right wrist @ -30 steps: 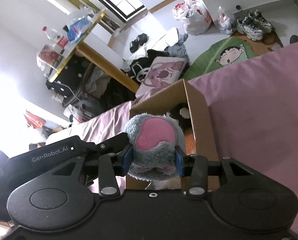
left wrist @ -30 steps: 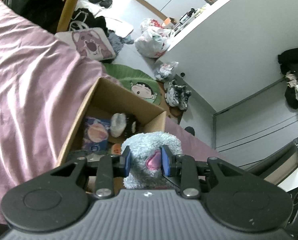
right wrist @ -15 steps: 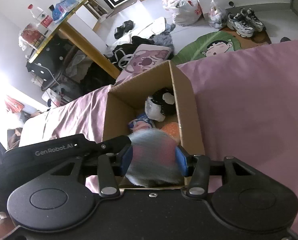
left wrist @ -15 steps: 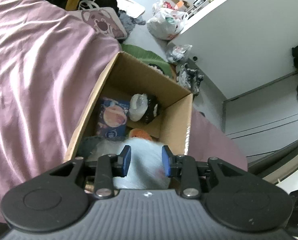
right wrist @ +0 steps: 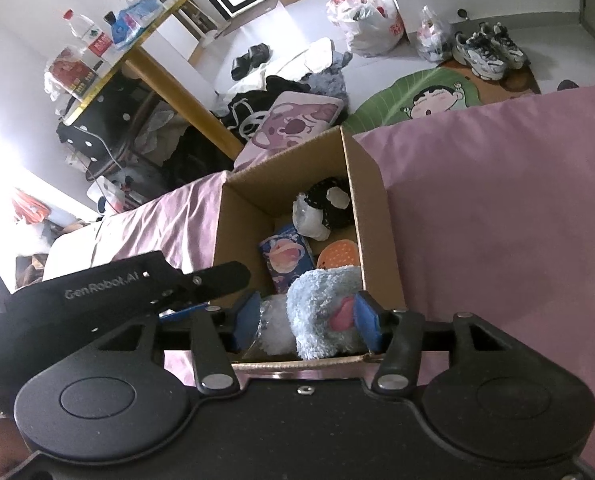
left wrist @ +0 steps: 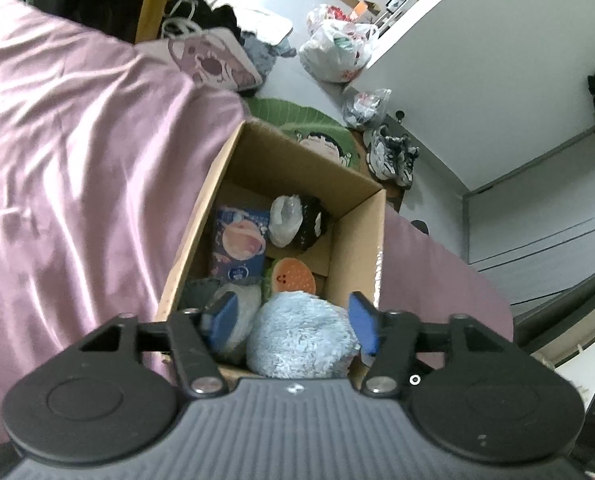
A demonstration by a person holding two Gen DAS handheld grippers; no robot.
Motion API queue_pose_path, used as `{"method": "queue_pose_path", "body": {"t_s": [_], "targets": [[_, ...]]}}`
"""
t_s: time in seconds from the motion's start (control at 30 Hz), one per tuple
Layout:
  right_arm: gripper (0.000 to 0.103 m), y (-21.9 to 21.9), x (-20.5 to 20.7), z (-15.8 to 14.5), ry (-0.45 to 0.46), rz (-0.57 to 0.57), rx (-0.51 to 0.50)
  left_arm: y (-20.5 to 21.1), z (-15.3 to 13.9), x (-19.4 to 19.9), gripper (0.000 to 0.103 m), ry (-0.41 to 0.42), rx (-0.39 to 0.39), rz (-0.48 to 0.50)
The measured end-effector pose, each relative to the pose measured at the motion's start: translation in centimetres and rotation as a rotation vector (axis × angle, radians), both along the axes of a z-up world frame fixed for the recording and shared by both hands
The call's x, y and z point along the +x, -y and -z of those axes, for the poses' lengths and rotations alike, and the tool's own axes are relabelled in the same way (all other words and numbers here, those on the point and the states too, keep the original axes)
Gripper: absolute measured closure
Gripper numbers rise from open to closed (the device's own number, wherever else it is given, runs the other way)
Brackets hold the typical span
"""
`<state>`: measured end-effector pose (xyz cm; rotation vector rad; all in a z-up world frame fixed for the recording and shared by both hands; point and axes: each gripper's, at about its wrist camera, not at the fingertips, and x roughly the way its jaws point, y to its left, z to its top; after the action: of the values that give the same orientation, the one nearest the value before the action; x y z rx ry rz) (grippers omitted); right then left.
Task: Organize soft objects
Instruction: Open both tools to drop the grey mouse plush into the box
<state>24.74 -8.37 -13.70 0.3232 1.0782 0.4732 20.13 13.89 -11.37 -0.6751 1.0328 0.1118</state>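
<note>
A fluffy light-blue plush toy with a pink patch lies at the near end of the open cardboard box on the pink bed. Both grippers hover just above it. My left gripper is open and its blue pads stand either side of the toy. The right gripper is open too, straddling the same toy. Deeper in the box lie a black-and-white plush, a blue packet with a pink planet, an orange round plush and a grey fluffy item.
Pink bedsheet surrounds the box. Beyond the bed edge on the floor are a pink cushion, a green cartoon mat, sneakers, plastic bags and a yellow-legged table. The left gripper's body crosses the right wrist view.
Both grippers held the blue plush over the box a second ago. They have since opened, and the toy has dropped into the box's near end.
</note>
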Motion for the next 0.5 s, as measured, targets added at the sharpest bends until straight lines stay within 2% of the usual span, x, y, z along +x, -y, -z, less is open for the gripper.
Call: {"method": "queue_pose_path", "body": {"t_s": [0.17, 0.4, 0.5], "targets": [[0.035, 1.6, -0.8, -1.7, 0.041, 0.02, 0.004, 1.2, -2.2, -0.7, 0.025, 0.028, 0.048, 0.024], [0.011, 4.3, -2.1, -3.2, 0.086, 0.054, -0.015, 3.4, -4.7, -2.3, 0.018, 0.054, 0.133, 0.074], [0.006, 5.2, -2.8, -3.7, 0.105, 0.077, -0.024, 4.3, -5.7, -3.1, 0.017, 0.064, 0.164, 0.095]]}}
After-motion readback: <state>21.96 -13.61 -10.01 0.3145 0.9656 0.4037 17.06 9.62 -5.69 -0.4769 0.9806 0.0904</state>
